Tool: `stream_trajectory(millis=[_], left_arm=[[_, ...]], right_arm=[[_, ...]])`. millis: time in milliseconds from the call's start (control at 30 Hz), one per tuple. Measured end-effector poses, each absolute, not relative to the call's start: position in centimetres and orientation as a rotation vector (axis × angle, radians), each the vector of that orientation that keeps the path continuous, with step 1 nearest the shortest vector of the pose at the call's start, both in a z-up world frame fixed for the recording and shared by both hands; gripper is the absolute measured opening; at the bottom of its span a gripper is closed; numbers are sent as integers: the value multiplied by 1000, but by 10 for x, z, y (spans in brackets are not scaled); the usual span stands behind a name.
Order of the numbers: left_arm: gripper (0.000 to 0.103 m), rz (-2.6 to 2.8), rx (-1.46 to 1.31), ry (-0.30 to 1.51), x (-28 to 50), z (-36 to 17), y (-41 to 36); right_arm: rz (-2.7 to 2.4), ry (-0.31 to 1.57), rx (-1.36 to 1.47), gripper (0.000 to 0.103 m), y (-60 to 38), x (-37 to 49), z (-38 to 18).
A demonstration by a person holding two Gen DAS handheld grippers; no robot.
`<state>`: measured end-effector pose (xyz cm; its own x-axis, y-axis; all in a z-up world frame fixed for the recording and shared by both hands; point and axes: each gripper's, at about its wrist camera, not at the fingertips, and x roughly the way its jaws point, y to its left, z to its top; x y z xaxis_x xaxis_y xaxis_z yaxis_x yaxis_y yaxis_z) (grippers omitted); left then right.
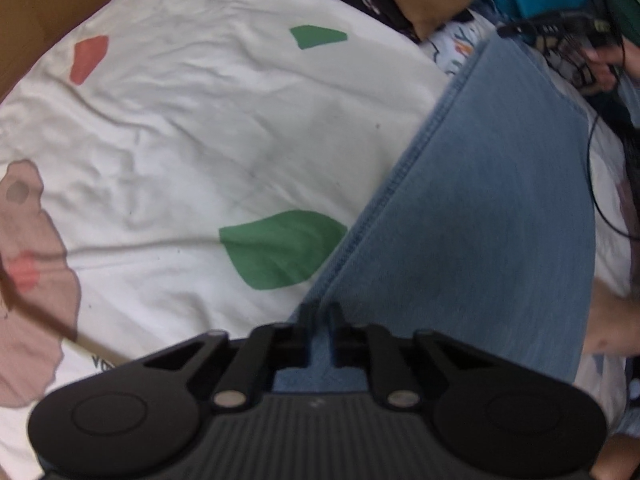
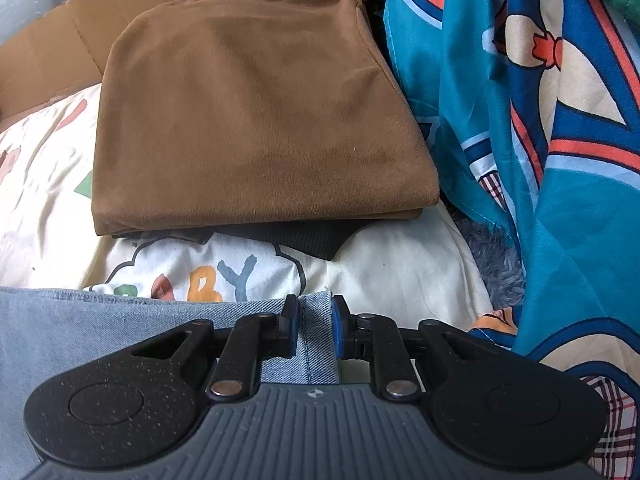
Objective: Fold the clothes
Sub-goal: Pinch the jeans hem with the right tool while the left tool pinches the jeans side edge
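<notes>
**Both claws grip the jeans on the bed**

The left claw (image 1: 319, 320) is narrowed onto a corner of the jeans (image 1: 480, 208), with denim pinched between its black fingers (image 1: 306, 328). From that grip the blue cloth runs away up and to the right as one long flat panel, its stitched seam edge slanting along the left side. The far end of the panel reaches the right claw (image 1: 568, 26), seen small and dark at the top right with a hand (image 1: 608, 64) around it.

In the right wrist view, the right claw (image 2: 316, 328) is closed on the jeans (image 2: 80, 320) too: a stitched hem stands between its blue pads (image 2: 338, 332), which press it from both sides. The rest of the denim spreads off to the left along the bottom of the view.

The jeans lie on a white sheet (image 1: 180, 128) covering the bed, printed with green, red and pink shapes and, near the right claw, coloured letters (image 2: 216, 280). Beyond the right claw sits a folded brown garment (image 2: 256, 112), resting on something black (image 2: 312, 240) whose edge shows beneath it. To the right hangs a teal patterned cloth (image 2: 540, 140), with a patch of grey fluffy fabric (image 2: 500, 264) at its foot. Cardboard (image 2: 48, 48) stands behind the sheet at the upper left. A thin black cable (image 1: 596, 184) loops over the bed past the denim's right edge.
</notes>
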<state>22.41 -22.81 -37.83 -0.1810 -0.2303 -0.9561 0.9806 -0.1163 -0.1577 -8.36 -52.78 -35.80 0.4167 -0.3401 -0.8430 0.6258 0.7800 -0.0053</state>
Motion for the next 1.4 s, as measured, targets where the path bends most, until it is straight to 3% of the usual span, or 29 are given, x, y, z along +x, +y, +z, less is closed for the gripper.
stream_trajectory(millis=[633,933,1200,1400], left_arm=[[0,-1512,969,1005,223,-350,-217],[0,-1452,946,1068,230,-388,-227],[4,-1345,873,1053,242,-371,-208],[6,-1194,836,1048,273,-347,-162]], right_arm=[[-625,919,369,16,-533,-84,-343],[-634,983,393,16,-542,-73,-378],[-637,1019,408,27,-542,-73,-375],[-628,995,379,29,-526,-91,-353]])
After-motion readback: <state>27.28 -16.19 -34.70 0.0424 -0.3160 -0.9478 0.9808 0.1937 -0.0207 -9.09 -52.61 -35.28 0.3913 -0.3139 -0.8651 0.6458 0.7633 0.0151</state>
